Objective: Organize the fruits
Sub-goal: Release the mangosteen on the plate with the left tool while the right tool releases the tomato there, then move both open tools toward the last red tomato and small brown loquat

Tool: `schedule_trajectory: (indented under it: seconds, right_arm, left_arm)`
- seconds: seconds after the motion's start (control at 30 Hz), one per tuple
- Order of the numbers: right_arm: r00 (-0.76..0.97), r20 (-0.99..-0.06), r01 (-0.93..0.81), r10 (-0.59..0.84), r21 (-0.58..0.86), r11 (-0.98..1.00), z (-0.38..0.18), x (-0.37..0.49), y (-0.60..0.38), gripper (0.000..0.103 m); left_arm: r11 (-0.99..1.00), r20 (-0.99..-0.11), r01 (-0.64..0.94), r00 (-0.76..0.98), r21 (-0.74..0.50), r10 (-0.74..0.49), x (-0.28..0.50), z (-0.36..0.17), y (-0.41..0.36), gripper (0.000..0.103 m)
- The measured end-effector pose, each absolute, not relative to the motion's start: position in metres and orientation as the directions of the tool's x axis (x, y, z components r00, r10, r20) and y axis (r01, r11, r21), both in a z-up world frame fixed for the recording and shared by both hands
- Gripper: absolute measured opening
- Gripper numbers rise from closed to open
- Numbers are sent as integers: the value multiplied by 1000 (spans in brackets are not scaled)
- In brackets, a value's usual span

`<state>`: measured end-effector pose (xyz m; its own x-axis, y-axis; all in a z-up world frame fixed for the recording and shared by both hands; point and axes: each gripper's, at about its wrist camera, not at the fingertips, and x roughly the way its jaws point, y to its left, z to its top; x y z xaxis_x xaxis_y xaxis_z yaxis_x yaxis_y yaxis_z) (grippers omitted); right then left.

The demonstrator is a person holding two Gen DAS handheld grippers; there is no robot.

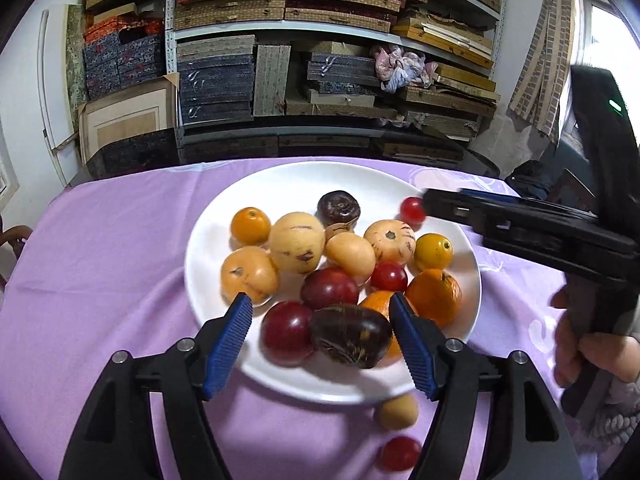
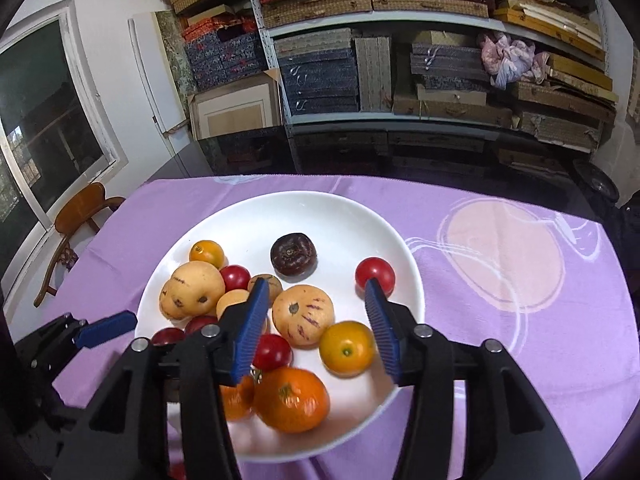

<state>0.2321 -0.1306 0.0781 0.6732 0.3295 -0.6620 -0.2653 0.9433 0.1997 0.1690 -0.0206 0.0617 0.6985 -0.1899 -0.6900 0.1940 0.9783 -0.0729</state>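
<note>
White ceramic plate [image 1: 400, 176] at the centre of a lilac tablecloth [image 1: 120, 240], serving as the collection point for the fruit. Already gathered on it are pale striped pepino melons [image 1: 296, 242], small yellow-orange tomatoes [image 1: 251, 225], tangerines [image 1: 434, 296], dark red plums [image 1: 329, 288], cherry tomatoes [image 1: 389, 276] and two dark purple fruits, one near the far rim [image 1: 339, 208] and one at the near edge [image 1: 351, 334].

Left gripper [image 1: 320, 312]: jaws apart, pads clear of everything. The near dark purple fruit lies on the plate between and just below the blue pads, with a gap on each side, which suggests it is resting on the plate rather than held.

Right gripper [image 2: 316, 292]: jaws likewise apart, hovering over the right half of the plate with nothing clamped. A red cherry tomato [image 2: 375, 275] sits on the plate at the tip of its right pad; whether pad and tomato touch cannot be told.

Two pieces lie off the plate on the cloth near its front rim, seen only in the left wrist view: a tan round fruit [image 1: 397, 412] and a red cherry tomato [image 1: 400, 453]. Judged from this layout, the sorting is nearly complete, and these two strays are the likely next pickups; being small and round, they may roll if nudged.

Behind the table stand shelves [image 2: 400, 24] stacked with woven boxes.
</note>
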Motion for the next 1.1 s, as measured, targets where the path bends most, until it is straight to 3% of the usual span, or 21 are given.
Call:
schedule_trajectory:
  seconds: [0.07,0.17,0.33,0.63,0.8,1.1]
  right_arm:
    - [711,-628,-264,315,177,948,85,200,-142,80]
    - [769,-564,-254,300,161,954,84,139,-162,94]
    - [826,-496,-215,267,160,963,65,67,-189,97]
    - [896,-405,-198,182,2,980,70,45,-186,99]
    - [886,-426,-202,181,-5,979,71,51,-185,99]
    - [878,-448,-193,169,-9,981,67,55,-183,99]
  left_arm:
    - [981,-689,183,704,-62,-174,154,64,-13,74]
    - [983,-694,172,700,-62,-166,129,63,-4,81]
    - [981,-697,196,701,-10,-147,87,52,-12,82]
    - [966,-682,221,728,131,-74,69,39,-51,89]
    - [954,-673,234,738,186,-50,74,28,-67,89]
    - [960,-716,251,693,129,-85,87,14,-62,89]
